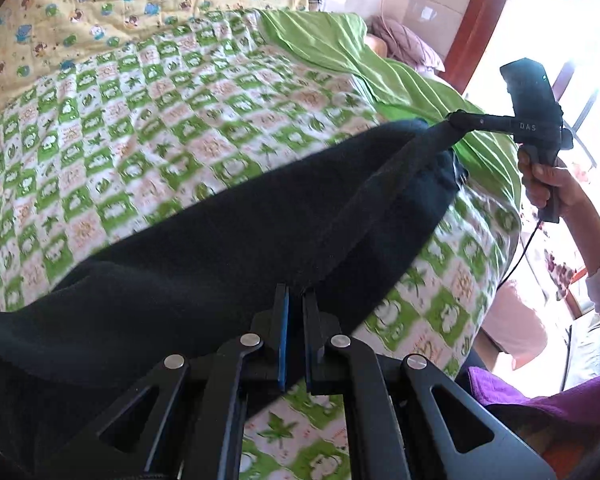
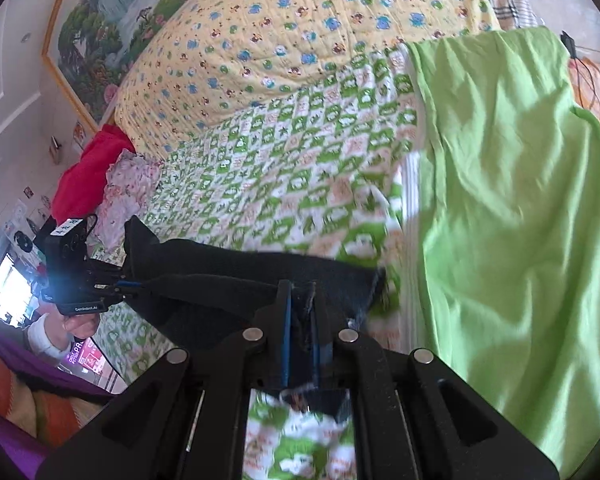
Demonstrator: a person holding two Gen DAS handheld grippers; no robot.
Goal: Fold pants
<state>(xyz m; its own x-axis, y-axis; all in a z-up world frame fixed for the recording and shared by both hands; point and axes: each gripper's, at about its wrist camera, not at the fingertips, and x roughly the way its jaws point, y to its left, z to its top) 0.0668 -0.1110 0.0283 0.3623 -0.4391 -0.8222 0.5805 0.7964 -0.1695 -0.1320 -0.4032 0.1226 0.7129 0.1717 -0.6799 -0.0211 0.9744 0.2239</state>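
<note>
Right at your fingertips, the left gripper (image 1: 295, 294) is clenched on the near edge of the black pants (image 1: 204, 248), its blue pads pressed together with cloth between them. Your right gripper (image 2: 300, 292) is likewise clamped on the pants (image 2: 236, 276), pinching a bunched corner. Between the two, the fabric's edge is stretched into a taut band, and the rest sags onto the green-and-white checked quilt (image 1: 172, 92) below. Your right hand (image 1: 548, 184) grips its handle off to the side. Further out lies a plain lime-green sheet (image 2: 500, 200), and beyond it a yellow cartoon-print blanket (image 2: 284, 28) covers the far bed.
</note>
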